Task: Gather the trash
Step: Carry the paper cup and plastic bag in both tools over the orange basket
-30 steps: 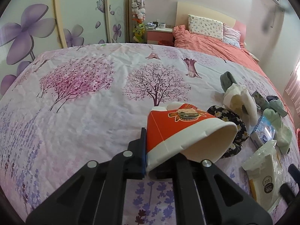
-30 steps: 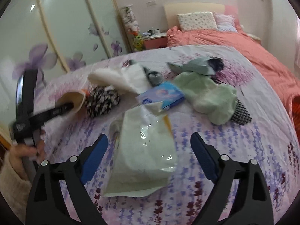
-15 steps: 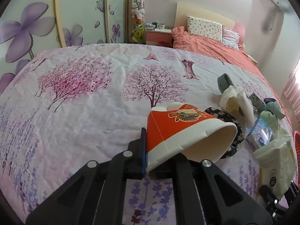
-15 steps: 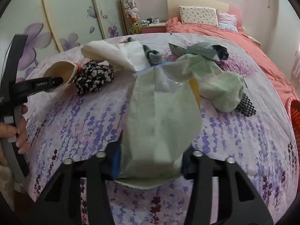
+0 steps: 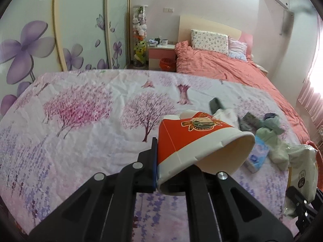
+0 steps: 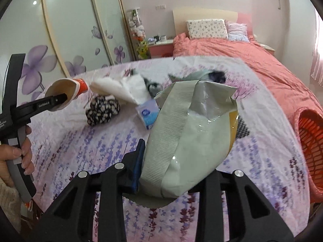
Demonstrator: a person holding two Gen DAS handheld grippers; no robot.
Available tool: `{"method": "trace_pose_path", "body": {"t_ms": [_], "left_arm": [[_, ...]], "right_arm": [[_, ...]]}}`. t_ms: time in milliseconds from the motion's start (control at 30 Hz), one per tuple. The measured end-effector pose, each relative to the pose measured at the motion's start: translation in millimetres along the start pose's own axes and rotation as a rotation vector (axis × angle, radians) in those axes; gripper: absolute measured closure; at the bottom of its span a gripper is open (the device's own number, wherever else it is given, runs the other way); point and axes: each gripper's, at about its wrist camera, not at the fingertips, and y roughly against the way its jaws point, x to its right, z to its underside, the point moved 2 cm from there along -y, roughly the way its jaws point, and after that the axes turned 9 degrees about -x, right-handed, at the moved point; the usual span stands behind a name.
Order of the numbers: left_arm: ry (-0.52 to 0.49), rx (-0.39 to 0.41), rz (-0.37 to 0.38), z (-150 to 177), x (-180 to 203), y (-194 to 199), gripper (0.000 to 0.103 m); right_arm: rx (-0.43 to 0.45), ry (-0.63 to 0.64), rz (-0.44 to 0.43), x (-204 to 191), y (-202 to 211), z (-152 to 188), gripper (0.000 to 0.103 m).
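My left gripper (image 5: 173,173) is shut on a red and white paper cup (image 5: 197,139), held on its side above the flowered bedspread; the cup also shows in the right wrist view (image 6: 66,92). My right gripper (image 6: 171,179) is shut on a pale green plastic snack bag (image 6: 193,137), lifted off the bed; the bag shows at the right edge of the left wrist view (image 5: 302,173). A blue tissue pack (image 6: 147,115) lies on the bed behind the bag.
An orange-red mesh basket (image 6: 310,141) stands at the bed's right side. A black-and-white flowered cloth (image 6: 101,111), white tissue paper (image 6: 125,88) and green-grey clothes (image 5: 270,137) lie on the bedspread. A pink bed (image 5: 232,68) and wardrobe doors (image 5: 60,30) are behind.
My right gripper closed on the snack bag and lifted it off the bed. My left gripper kept hold of the cup and rose a little.
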Motion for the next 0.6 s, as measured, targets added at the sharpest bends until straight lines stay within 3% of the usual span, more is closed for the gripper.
{"method": "trace_pose_path", "body": {"t_ms": [300,600], "left_arm": [[-0.056,0.047,0.055,-8.1,41.6,43.8,0.096],[-0.158,0.070,0.157,-3.2,113.0,70.9,0.096]], "right_arm": [[0.080,-0.073,0.022,40.3,33.3,-9.4,0.070],[0.144,-0.176,0.088,95.3,61.4,-4.6,0.070]]}}
